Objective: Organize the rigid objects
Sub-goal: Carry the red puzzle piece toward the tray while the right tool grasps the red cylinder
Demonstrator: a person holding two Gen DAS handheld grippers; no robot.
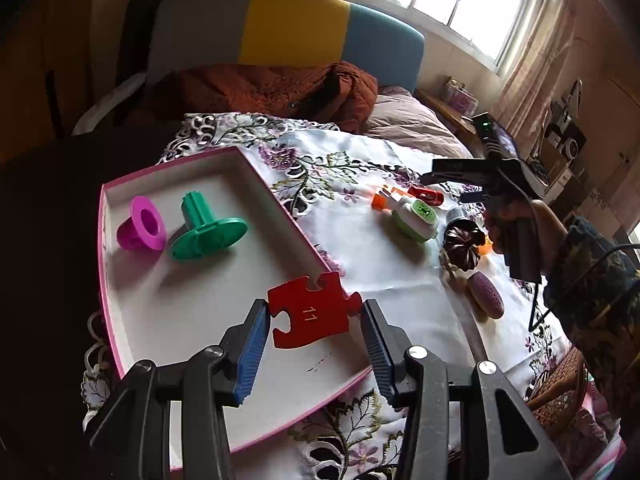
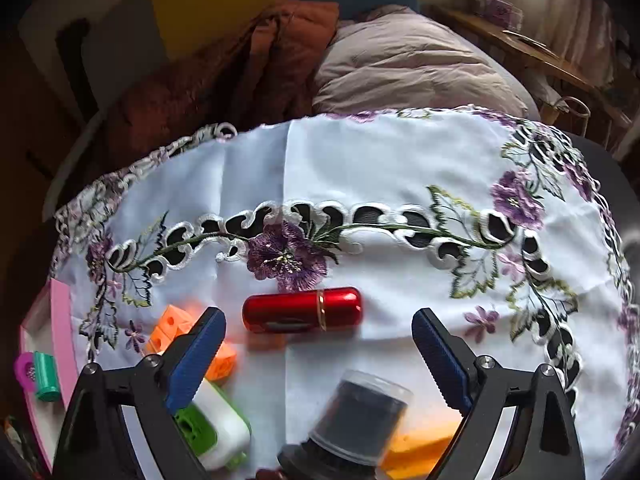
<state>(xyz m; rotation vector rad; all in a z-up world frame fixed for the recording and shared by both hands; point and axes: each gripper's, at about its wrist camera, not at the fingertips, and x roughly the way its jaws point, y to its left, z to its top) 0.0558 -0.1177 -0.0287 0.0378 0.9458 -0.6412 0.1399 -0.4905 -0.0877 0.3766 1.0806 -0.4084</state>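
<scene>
In the left wrist view, the left gripper (image 1: 315,322) pinches a red puzzle piece (image 1: 311,309) with the number 11 on it. Its two blue pads (image 1: 253,350) press on the left and right edges of the piece. The piece hangs over the near corner of a pink-rimmed tray (image 1: 105,276), whose white floor lies under and ahead of the fingers. Further ahead and to the left, inside the tray, a magenta flanged ring (image 1: 142,229) lies just beside a green flanged spool (image 1: 207,228). To the right of the gripper, outside the tray, several things lie on the embroidered tablecloth (image 1: 400,276): a green-and-white gadget (image 1: 414,220), an orange block (image 1: 380,200), a red capsule (image 1: 426,195), a dark flower-shaped object (image 1: 464,244) and a mauve perforated oval (image 1: 486,294). Far right, a person's hand (image 1: 516,228) in a patterned sleeve carries the right gripper (image 1: 444,174); its jaws cannot be judged from this side.

In the right wrist view, the right gripper (image 2: 316,332) stands spread wide, and nothing is between its fingers. The red capsule (image 2: 302,314) lies crosswise on the tablecloth (image 2: 360,168), just ahead, between the two fingertips and touching neither. Orange blocks (image 2: 176,326) lie behind the left finger, and the green-and-white gadget (image 2: 218,432) is below it. A dark cylinder with a clear cap (image 2: 362,420) is close under the camera. At the far left edge the tray (image 2: 60,308) shows the ring (image 2: 25,368) and the spool (image 2: 47,376).
</scene>
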